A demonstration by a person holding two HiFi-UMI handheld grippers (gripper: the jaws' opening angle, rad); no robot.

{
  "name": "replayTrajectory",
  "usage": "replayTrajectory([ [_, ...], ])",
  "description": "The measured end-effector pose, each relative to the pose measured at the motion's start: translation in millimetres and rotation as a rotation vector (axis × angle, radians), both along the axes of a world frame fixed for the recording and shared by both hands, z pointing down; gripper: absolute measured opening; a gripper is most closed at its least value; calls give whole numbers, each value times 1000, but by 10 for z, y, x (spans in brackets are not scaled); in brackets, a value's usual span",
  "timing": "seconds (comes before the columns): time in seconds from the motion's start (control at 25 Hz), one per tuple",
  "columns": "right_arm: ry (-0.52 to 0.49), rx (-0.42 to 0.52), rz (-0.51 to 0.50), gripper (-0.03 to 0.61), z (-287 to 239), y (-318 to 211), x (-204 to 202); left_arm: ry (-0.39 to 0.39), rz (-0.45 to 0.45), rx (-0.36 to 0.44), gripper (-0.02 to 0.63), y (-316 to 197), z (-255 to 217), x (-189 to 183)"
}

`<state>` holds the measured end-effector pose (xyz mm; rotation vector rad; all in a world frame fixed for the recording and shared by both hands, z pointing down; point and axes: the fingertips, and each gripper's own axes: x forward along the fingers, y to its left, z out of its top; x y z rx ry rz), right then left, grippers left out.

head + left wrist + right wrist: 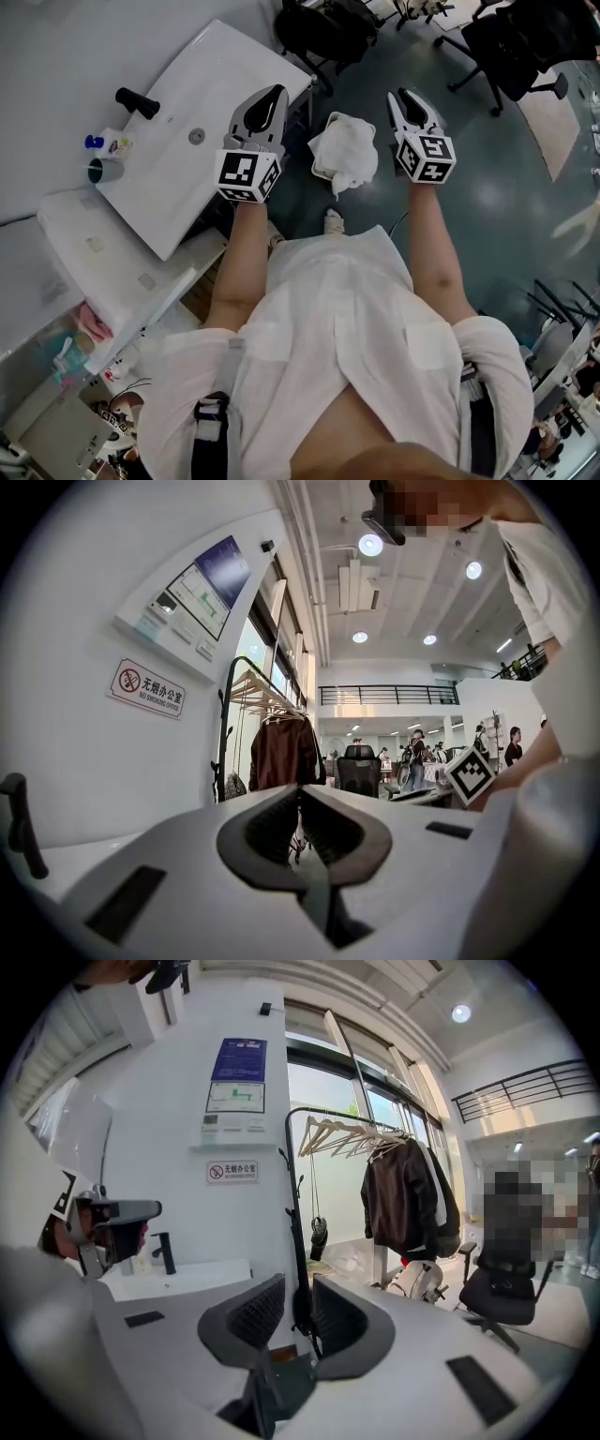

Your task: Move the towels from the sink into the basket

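Grey floor lies under one white sink [202, 89] and one basket [332, 118] holding a single heap of towels [347, 155]. Two grippers hover. The left gripper [279, 92] is clenched on nothing, and the right gripper [399, 95] is slightly parted and empty.

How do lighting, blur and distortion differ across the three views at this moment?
Head view: dim and bluish, though the white sink and towel are readable. Left gripper view: fisheye bending, black corners, ceiling lamps flare, the near left claw looks slightly soft. Right gripper view: same bending, window washed out bright.
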<state>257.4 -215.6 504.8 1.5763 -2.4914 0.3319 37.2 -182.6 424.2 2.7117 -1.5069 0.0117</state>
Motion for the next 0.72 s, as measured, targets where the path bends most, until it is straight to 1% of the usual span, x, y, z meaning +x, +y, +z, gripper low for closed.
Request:
replayTrajectory([
  [0.16,-55,59,-13,110,-241,97,12,3,-3,11,17,22,-58,-13],
  [0.28,-64,97,-28,110,-407,154,21,-3,-5,17,17,45,-102,-36],
  [0.4,-70,135,-21,110,-574,203,87,-14,-16,24,17,76,-145,-84],
  [0.72,-85,263,-23,109,-1065,359,196,-26,-74,55,17,203,-341,-312],
])
